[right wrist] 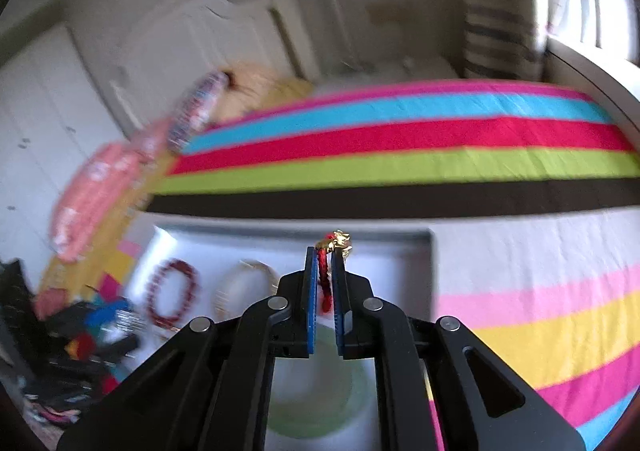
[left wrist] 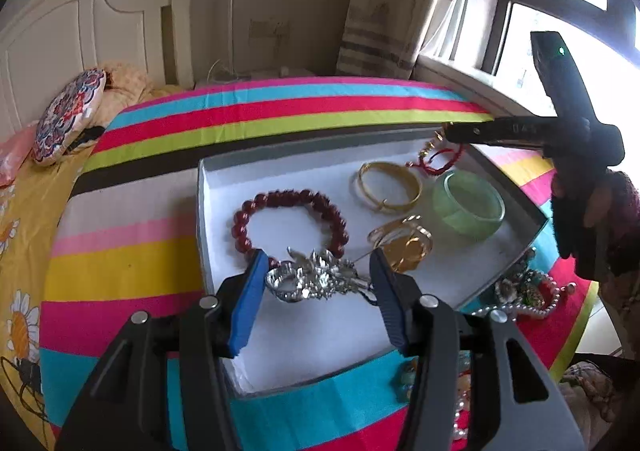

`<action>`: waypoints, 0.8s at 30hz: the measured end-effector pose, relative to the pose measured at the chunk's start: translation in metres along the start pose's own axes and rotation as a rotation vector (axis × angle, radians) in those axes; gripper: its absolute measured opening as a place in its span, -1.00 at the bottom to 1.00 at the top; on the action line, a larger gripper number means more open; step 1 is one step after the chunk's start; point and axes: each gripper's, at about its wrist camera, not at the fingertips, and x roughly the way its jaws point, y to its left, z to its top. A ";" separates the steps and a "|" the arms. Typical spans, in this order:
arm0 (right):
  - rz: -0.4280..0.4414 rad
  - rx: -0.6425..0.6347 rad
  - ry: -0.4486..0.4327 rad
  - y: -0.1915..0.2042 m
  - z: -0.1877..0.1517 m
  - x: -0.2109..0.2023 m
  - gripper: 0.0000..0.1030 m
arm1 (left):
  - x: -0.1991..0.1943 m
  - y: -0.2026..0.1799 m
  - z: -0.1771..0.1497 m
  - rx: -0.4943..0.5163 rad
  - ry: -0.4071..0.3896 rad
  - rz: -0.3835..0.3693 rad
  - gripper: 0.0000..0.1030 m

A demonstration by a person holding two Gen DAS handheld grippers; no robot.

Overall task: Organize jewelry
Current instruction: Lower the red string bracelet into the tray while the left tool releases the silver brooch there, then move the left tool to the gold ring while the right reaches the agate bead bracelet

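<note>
Two close wrist fisheyes over the shared white tray (left wrist: 208,211), facing headboard.

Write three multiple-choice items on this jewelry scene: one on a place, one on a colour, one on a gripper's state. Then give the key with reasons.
1. Where does the dark red round-bead bracelet lie?
A. inside the shallow white box
B. on the striped bedspread
C. on the window sill

2. What colour is the wide, smooth stone bangle?
A. blue
B. pale green
C. black

3. How does the right gripper stand?
A. wide open, holding nothing
B. shut on a pearl necklace
C. shut on a red cord bracelet with a gold charm

Key: 1 A, the beads rest on the box's white floor. 2 B, it looks translucent light green. 3 C, the red cord is pinched between the blue pads, with the gold charm at the tips.
</note>
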 end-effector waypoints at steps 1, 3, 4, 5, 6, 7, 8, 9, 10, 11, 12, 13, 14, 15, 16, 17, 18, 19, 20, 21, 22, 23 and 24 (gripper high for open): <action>0.000 0.026 0.008 -0.006 -0.002 0.000 -0.72 | 0.000 0.000 -0.001 -0.004 -0.001 0.007 0.29; 0.008 0.051 0.005 -0.012 -0.004 -0.004 -0.63 | -0.003 0.001 -0.003 -0.013 -0.013 0.020 0.48; 0.013 0.051 -0.002 -0.013 -0.004 -0.008 -0.48 | -0.005 0.001 -0.003 -0.018 -0.014 0.025 0.54; 0.018 0.049 -0.010 -0.013 -0.005 -0.012 -0.20 | -0.006 0.003 -0.004 -0.020 -0.016 0.021 0.55; 0.023 0.047 -0.023 -0.012 -0.006 -0.018 -0.03 | -0.009 0.002 -0.005 -0.021 -0.019 0.013 0.58; 0.030 0.044 -0.039 -0.012 -0.007 -0.023 0.16 | -0.011 0.002 -0.006 -0.021 -0.022 0.012 0.61; 0.038 0.033 -0.059 -0.010 -0.009 -0.030 0.17 | -0.014 0.002 -0.007 -0.021 -0.028 0.015 0.62; 0.038 0.023 -0.067 -0.009 -0.009 -0.033 0.16 | -0.017 0.002 -0.008 -0.022 -0.032 0.017 0.65; 0.037 0.010 -0.074 -0.007 -0.010 -0.037 0.16 | -0.019 0.002 -0.009 -0.025 -0.036 0.028 0.77; 0.037 0.000 -0.081 -0.005 -0.010 -0.040 0.16 | -0.022 0.003 -0.010 -0.032 -0.044 0.051 0.85; 0.037 -0.008 -0.087 -0.003 -0.011 -0.044 0.16 | -0.026 0.004 -0.012 -0.044 -0.058 0.071 0.86; 0.043 -0.012 -0.098 -0.002 -0.014 -0.050 0.16 | -0.030 0.005 -0.014 -0.054 -0.065 0.073 0.86; 0.050 -0.010 -0.106 -0.001 -0.015 -0.054 0.16 | -0.033 0.008 -0.016 -0.066 -0.069 0.069 0.86; 0.059 -0.006 -0.111 -0.001 -0.017 -0.057 0.16 | -0.039 0.011 -0.018 -0.083 -0.079 0.068 0.86; 0.073 0.000 -0.116 -0.001 -0.019 -0.061 0.16 | -0.044 0.014 -0.021 -0.097 -0.092 0.070 0.88; 0.085 0.001 -0.119 -0.002 -0.021 -0.065 0.16 | -0.051 0.017 -0.023 -0.111 -0.107 0.076 0.91; 0.090 -0.004 -0.122 -0.001 -0.025 -0.068 0.16 | -0.055 0.020 -0.026 -0.122 -0.118 0.080 0.95; 0.090 -0.009 -0.124 -0.001 -0.027 -0.071 0.16 | -0.062 0.024 -0.029 -0.138 -0.132 0.085 0.95; 0.088 -0.014 -0.126 0.000 -0.030 -0.074 0.16 | -0.066 0.029 -0.031 -0.148 -0.137 0.086 0.95; 0.090 -0.015 -0.126 0.000 -0.032 -0.076 0.17 | -0.070 0.034 -0.035 -0.163 -0.137 0.085 0.95; 0.096 -0.014 -0.126 0.000 -0.035 -0.079 0.17 | -0.074 0.039 -0.038 -0.176 -0.135 0.087 0.95; 0.102 -0.011 -0.126 0.000 -0.038 -0.081 0.18 | -0.076 0.043 -0.041 -0.186 -0.134 0.090 0.95; 0.105 -0.008 -0.127 -0.001 -0.041 -0.082 0.18 | -0.080 0.048 -0.046 -0.203 -0.132 0.093 0.95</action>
